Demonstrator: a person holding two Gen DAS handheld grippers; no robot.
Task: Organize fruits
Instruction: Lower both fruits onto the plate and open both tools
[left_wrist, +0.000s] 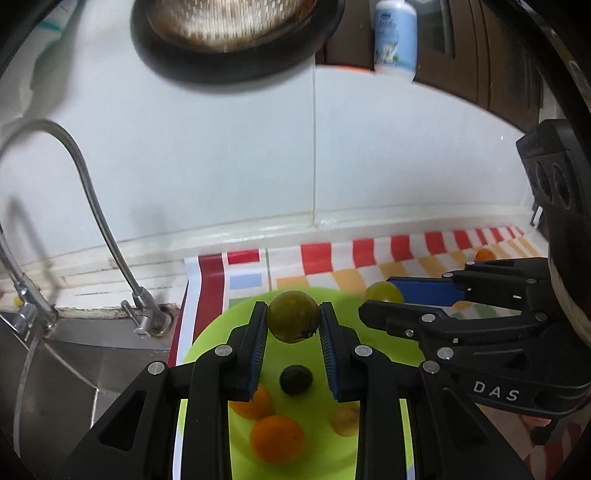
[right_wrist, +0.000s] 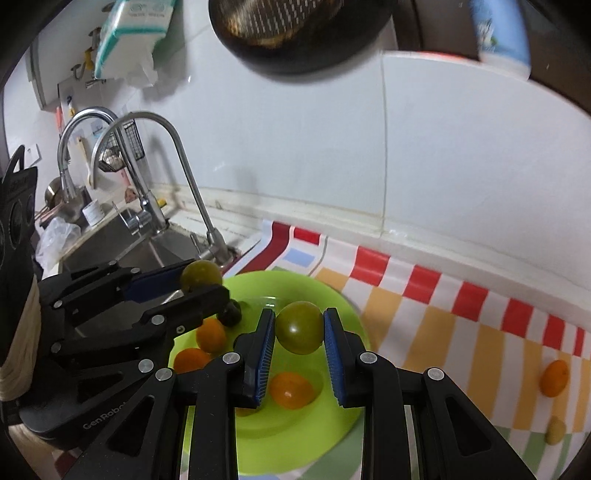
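A lime green plate (left_wrist: 384, 354) (right_wrist: 332, 306) lies on the checked cloth and holds several small orange tomatoes (left_wrist: 277, 437) (right_wrist: 290, 389) and a dark one (left_wrist: 295, 380). My left gripper (left_wrist: 293, 319) is shut on a green tomato (left_wrist: 293, 317) above the plate; that fruit shows in the right wrist view (right_wrist: 201, 275). My right gripper (right_wrist: 299, 326) is shut on another green tomato (right_wrist: 299, 326), also above the plate; it shows in the left wrist view (left_wrist: 384, 291).
A steel sink (left_wrist: 66, 369) with curved taps (right_wrist: 181, 147) lies left of the plate. An orange tomato (right_wrist: 554, 376) and a yellowish one (right_wrist: 556, 430) lie on the cloth at right. A dark pan (left_wrist: 236, 40) hangs on the white wall above.
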